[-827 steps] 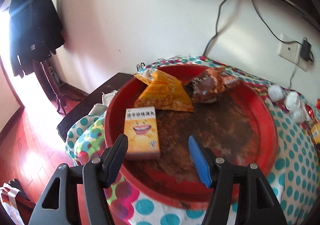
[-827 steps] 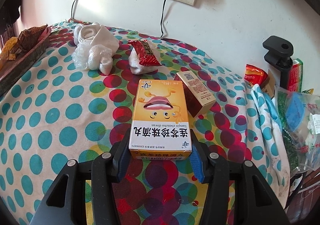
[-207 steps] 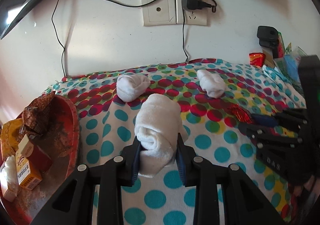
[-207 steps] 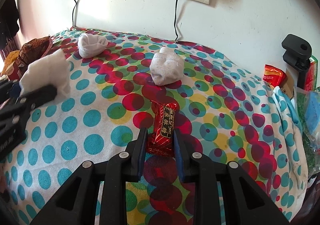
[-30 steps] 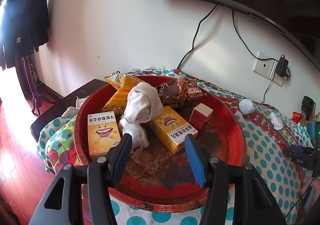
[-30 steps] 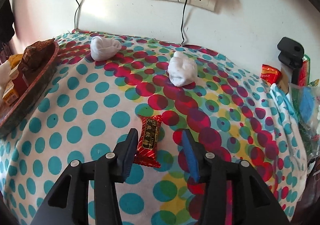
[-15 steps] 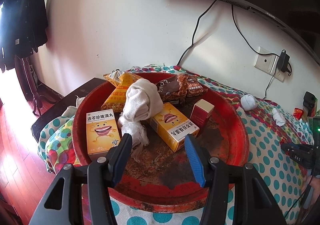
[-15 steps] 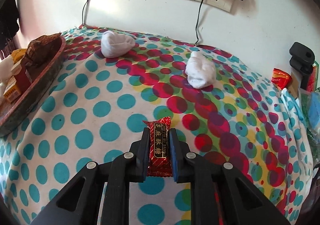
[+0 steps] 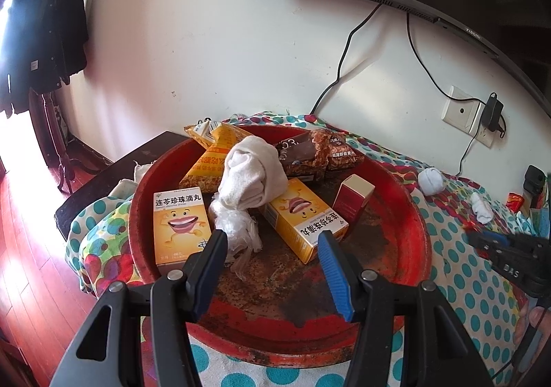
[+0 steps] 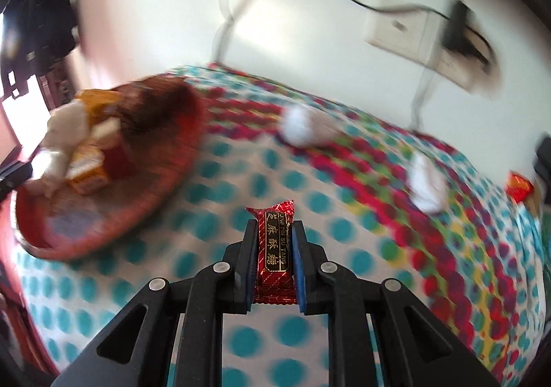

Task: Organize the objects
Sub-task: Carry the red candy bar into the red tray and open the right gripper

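My right gripper (image 10: 274, 242) clenched on red candy (image 10: 275, 251) – lifted off dotted cloth (image 10: 241, 180). My left gripper (image 9: 272, 261) spread wide, nothing between fingers, over red tray (image 9: 418, 249) – boxes, sock (image 9: 253, 176), snacks inside.

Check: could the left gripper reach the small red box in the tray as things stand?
Probably yes. The left gripper is open and empty above the tray; the red box stands exposed beyond its right jaw.

Red tray (image 9: 418, 225), far left: two yellow boxes (image 9: 180, 226), one red box (image 9: 351, 201), one sock roll (image 9: 253, 176). Cloth, right: two sock rolls (image 9: 430, 180). One red candy (image 10: 275, 249).
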### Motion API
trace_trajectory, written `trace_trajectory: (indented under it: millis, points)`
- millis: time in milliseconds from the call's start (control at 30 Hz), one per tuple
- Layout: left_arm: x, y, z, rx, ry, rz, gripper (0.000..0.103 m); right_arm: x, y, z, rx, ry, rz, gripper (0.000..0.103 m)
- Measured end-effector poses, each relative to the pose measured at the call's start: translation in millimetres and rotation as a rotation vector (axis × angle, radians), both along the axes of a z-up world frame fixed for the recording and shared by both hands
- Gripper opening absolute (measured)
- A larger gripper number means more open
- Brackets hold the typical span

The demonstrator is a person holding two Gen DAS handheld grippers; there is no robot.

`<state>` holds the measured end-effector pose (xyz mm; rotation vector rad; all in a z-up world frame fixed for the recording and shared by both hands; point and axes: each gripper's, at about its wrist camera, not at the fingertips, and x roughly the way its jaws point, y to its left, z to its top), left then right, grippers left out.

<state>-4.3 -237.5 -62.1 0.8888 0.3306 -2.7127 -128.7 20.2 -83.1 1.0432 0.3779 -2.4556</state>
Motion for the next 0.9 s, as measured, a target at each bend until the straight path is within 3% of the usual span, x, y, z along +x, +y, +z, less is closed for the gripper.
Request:
trace_trajectory:
  millis: [133,300,700,900]
  points:
    - [-0.3,-1.3,-0.5,0.006,0.0,0.004,0.056,0.6,-52.7,5.5,0.01,0.009,0.086,0.017]
    - [2.6,-4.7,1.6,0.005,0.015,0.021,0.056,-13.9,-99.4,0.3,0.017,-0.001,0.106,0.017]
    - [-2.0,-15.9,-3.3,0.055,0.01,0.043,0.056,-69.9,-145.1,-25.9,0.061,-0.065,0.085,0.017]
    - [-4.4,-16.2,-6.7,0.061,-0.005,0.035,0.056,-60.6,-137.6,-26.0,0.034,-0.041,0.102,0.028]
